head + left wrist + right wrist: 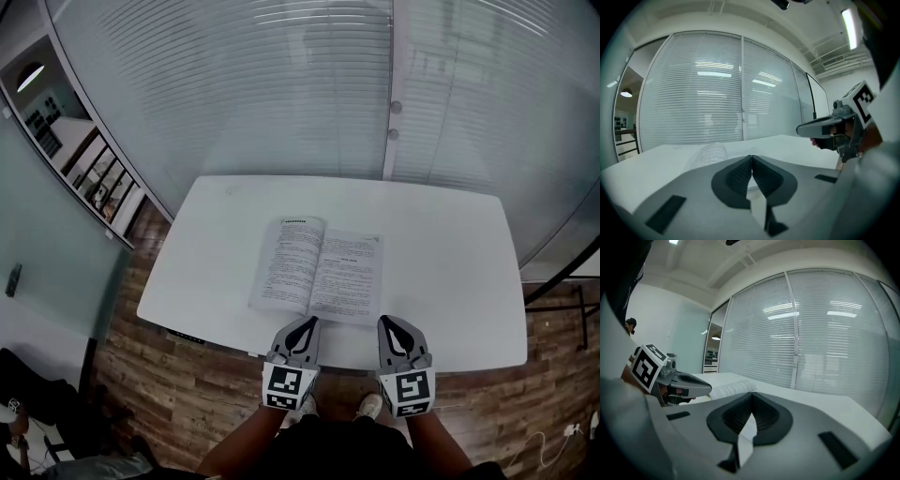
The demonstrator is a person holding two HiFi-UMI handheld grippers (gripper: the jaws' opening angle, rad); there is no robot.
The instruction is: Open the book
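Note:
The book [319, 272] lies open and flat in the middle of the white table [450, 272], both printed pages facing up. My left gripper [306, 324] hangs just off the book's near edge, shut with nothing between its jaws. My right gripper [394, 325] sits beside it, a little right of the book's near right corner, also shut and empty. In the left gripper view the book [707, 154] shows low beyond the closed jaws [751, 158], with the right gripper [834, 129] at the right. The right gripper view shows the book [733, 389] past its closed jaws [751, 396].
A glass wall with blinds [309, 84] stands behind the table. Wooden floor [150, 375] surrounds the table, and my feet [370, 405] show below its near edge. A cable [544, 441] lies on the floor at the lower right.

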